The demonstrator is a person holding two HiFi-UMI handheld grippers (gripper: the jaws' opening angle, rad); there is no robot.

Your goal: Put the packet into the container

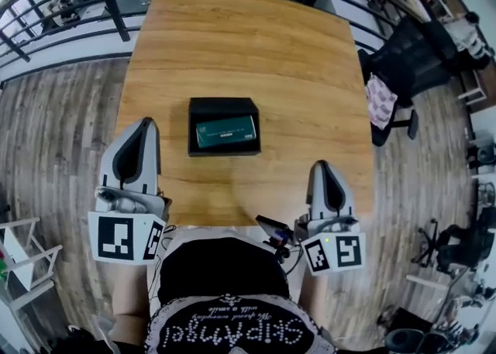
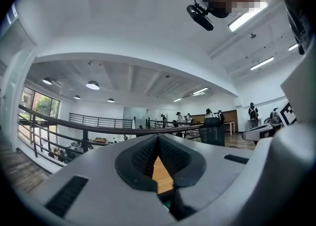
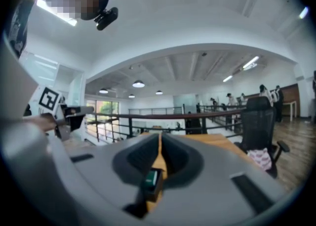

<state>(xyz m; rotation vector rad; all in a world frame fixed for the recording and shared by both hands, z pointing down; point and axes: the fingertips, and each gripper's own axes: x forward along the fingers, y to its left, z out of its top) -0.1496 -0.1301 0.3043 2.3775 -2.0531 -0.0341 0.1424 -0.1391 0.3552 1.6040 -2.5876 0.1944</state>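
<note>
On the wood table (image 1: 232,35), about mid-way across, sits the black box (image 1: 225,102) w/ the green packet (image 1: 225,132) lying flat inside it, so it's already in. Over by the near left edge is the left claw (image 1: 147,122), jaws pinched together, nothing btwn them. Same deal w/ the right claw (image 1: 322,165) at the near right edge: tips closed, empty. Both are well apart from the box.

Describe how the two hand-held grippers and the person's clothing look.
The left hand-held gripper and right hand-held gripper are pale grey tapering shells with black ribbed pads. Each carries a white cube with black square markers. Dark cables run beside the right one. The person wears a black top with white lettering.
</note>
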